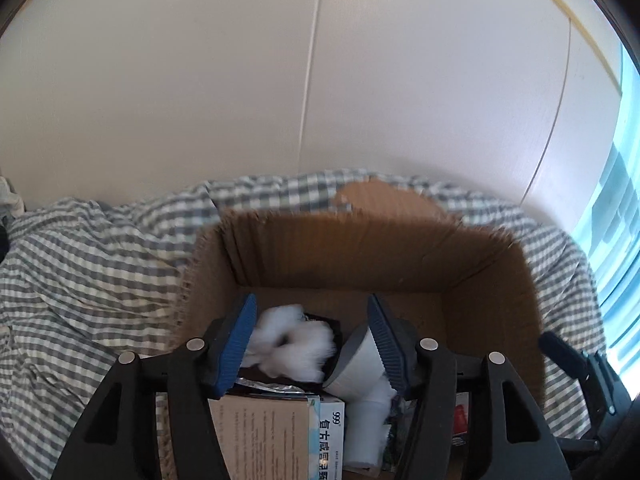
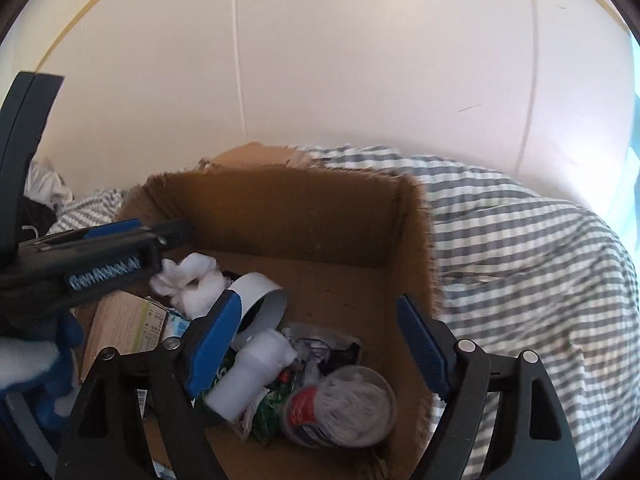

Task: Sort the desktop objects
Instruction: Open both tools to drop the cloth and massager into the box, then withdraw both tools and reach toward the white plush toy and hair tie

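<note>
A crumpled white tissue (image 1: 294,340) lies in the cardboard box (image 1: 360,248), in the lower middle of the left wrist view, between the blue pads of the left hand-held gripper (image 1: 312,340). Its jaws stand apart; the tissue's left edge sits against the left pad, the right pad is clear of it, so nothing is gripped. The tissue is soft, fluffy and blurred, resting on a dark flat packet. Just right of it a white tape roll (image 1: 358,364) with a grey inner face leans by the right pad, and below, at the bottom edge, lies a brown-and-white printed carton (image 1: 280,436).

In the right wrist view the right hand-held gripper (image 2: 320,344) hangs released, jaws wide, over the box's lower middle. Under it sit a round clear plastic tub (image 2: 344,406) with a red label and pale crumpled filling, a white cylinder (image 2: 252,376), and green wrapping. The left hand-held gripper enters from the left edge, above the tissue.

The box is rough corrugated brown card with torn rims, standing on a wrinkled grey-and-white checked cloth (image 2: 520,264) before a smooth pale wall (image 2: 360,60).
</note>
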### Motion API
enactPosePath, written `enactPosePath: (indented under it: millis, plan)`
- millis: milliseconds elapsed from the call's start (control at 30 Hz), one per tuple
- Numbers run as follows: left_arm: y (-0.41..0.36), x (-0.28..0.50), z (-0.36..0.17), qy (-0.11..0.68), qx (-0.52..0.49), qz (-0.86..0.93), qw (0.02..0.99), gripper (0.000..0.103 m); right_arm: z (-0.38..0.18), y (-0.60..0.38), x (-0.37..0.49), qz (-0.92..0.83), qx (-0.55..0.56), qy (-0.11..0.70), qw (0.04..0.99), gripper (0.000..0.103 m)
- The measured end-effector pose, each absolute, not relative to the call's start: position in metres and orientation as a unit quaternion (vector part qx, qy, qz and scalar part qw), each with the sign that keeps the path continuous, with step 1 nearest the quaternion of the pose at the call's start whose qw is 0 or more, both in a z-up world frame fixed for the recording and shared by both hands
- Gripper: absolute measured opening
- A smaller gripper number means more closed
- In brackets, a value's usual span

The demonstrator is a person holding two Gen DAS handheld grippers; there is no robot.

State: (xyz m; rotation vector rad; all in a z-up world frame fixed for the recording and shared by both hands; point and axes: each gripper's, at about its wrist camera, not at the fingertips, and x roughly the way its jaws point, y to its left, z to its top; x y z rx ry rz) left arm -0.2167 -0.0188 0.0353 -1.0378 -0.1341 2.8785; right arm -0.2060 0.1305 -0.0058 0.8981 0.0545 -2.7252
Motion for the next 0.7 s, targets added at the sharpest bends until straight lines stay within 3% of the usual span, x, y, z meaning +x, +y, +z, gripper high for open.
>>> enactPosePath:
  millis: [67, 167, 333, 700]
  plan:
    - [-0.021, -0.206, 0.047, -0.044, -0.323, 0.945, 0.033, 0.084, 0.0, 0.138, -0.2, -0.943, 0.304, 0.006, 0.136, 0.089]
    - [-0.022, -0.192, 0.064, -0.044, -0.3, 0.953, 0.018, 0.098, 0.011, 0.145, -0.189, -0.948, 0.288, -0.004, 0.134, 0.092]
    - [-0.026, -0.161, 0.091, -0.046, -0.253, 0.966, -0.008, 0.103, 0.034, 0.148, -0.162, -0.962, 0.244, -0.005, 0.12, 0.103]
    - [-0.031, -0.093, 0.095, -0.042, -0.223, 0.973, -0.032, 0.103, 0.051, 0.156, -0.118, -0.976, 0.187, -0.008, 0.109, 0.103]
